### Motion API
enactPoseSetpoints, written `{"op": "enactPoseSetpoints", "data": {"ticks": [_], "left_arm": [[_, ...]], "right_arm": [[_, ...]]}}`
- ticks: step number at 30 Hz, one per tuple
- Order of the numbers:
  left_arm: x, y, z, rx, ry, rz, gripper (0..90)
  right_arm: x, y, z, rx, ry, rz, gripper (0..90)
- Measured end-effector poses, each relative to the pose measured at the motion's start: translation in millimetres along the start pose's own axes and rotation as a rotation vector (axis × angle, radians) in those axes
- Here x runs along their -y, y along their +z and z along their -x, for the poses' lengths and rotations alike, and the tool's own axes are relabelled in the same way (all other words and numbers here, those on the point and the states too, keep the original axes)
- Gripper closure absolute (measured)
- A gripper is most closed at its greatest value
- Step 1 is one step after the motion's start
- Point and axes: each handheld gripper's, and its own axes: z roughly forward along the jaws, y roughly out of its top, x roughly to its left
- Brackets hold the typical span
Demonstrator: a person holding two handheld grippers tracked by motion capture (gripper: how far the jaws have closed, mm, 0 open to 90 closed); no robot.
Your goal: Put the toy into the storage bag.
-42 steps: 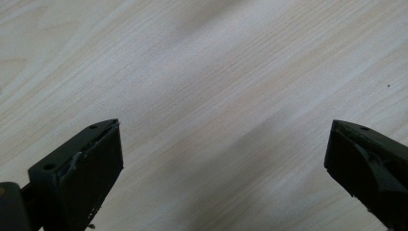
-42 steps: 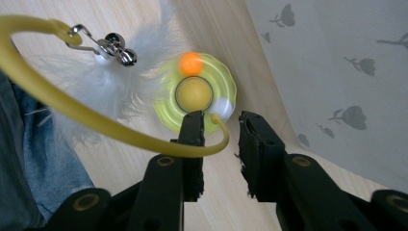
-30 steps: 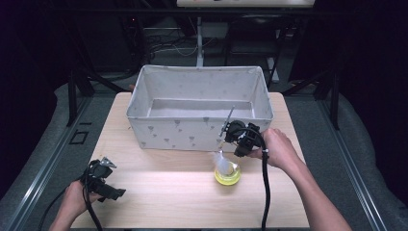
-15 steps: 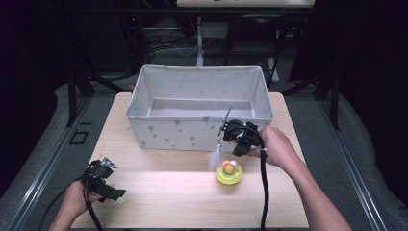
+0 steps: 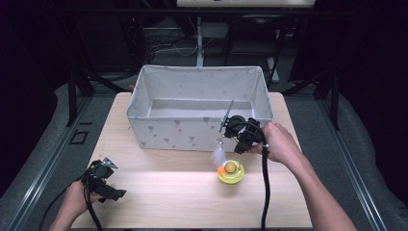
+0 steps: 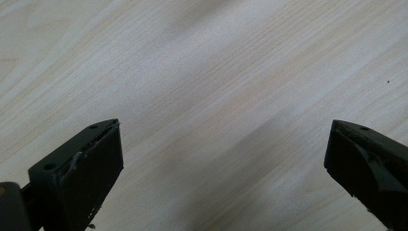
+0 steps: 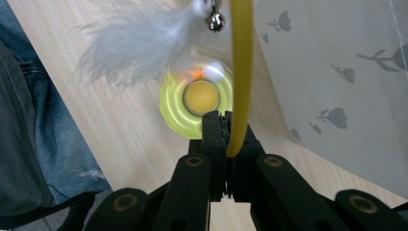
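A yellow round toy base (image 5: 231, 172) with an orange ball (image 5: 230, 167) in its middle sits on the wooden table (image 5: 168, 202), just in front of the fabric bin (image 5: 199, 130). My right gripper (image 5: 230, 136) hovers above it, shut on the toy's thin yellow wand (image 7: 240, 72). In the right gripper view the jaws (image 7: 226, 130) pinch the wand, and a white feather (image 7: 144, 38) with a small bell (image 7: 215, 20) hangs over the base (image 7: 197, 98). My left gripper (image 5: 107, 185) rests at the table's front left; its jaws (image 6: 221, 159) stand wide open over bare wood.
The grey-white fabric bin has a small plant print and stands at the table's back middle. A person's trouser leg (image 7: 29, 120) shows beside the table edge. Dark frames and cables stand behind the table.
The feather has swung up off the yellow base, so the orange ball now shows. The right gripper has shifted slightly left. The left gripper has stayed put.
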Motion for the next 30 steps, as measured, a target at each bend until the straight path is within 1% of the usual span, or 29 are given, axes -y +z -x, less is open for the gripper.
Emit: {"op": "enactPoseSetpoints", "data": {"ticks": [5, 12, 24, 29, 30], "left_arm": [[-0.2, 0.1, 0.4, -0.011, 0.01, -0.008, 0.3], [-0.9, -0.5, 1.1, -0.02, 0.016, -0.001, 0.3], [-1.3, 0.4, 1.9, -0.017, 0.016, 0.0, 0.3], [-1.2, 0.5, 1.7, -0.015, 0.016, -0.003, 0.3], [-1.2, 0.5, 1.7, -0.015, 0.016, -0.003, 0.3]], "right_arm": [[-0.9, -3.8, 0.6, 0.003, 0.002, -0.003, 88.1], [0.7, -11.2, 1.9, 0.008, 0.004, -0.002, 88.1], [2.7, -23.4, 4.2, 0.006, 0.01, 0.0, 88.0], [1.7, -30.9, 5.6, 0.006, 0.002, -0.004, 88.0], [1.7, -31.5, 5.7, 0.003, 0.003, 0.002, 88.0]]}}
